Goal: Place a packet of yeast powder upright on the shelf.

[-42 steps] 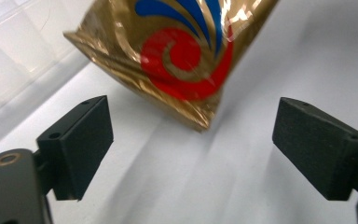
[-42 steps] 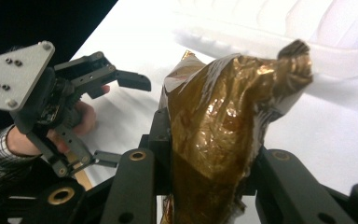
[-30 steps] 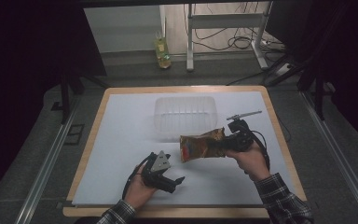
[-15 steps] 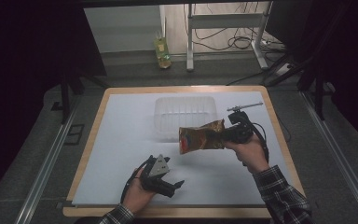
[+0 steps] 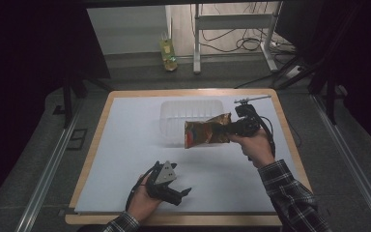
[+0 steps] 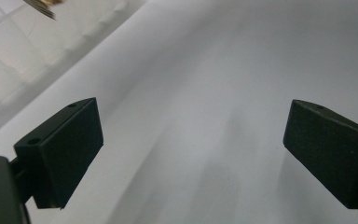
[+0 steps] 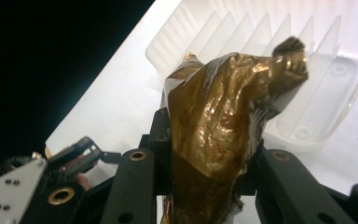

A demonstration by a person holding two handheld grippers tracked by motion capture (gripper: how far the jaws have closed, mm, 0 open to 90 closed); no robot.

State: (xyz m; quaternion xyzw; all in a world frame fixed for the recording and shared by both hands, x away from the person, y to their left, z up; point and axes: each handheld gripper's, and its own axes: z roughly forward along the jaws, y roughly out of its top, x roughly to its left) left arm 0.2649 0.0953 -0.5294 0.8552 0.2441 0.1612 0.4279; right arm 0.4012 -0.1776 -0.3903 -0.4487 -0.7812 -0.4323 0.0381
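**Foil bag held over the tray**

The right gripper (image 5: pixel 228 129) has its 2 black jaws clamped on a crinkled gold-brown foil snack bag (image 5: pixel 206 133) — the bag hangs in the air, above the near edge of the clear ribbed plastic tray (image 5: pixel 174 112). The left gripper (image 5: pixel 182 194) rests low on the white table sheet (image 5: pixel 125 145), near the front edge — jaws wide apart, nothing between them.

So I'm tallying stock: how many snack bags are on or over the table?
1. The golden snack bag is held in the right tongs, over the clear plastic tray. None seems hidden elsewhere.
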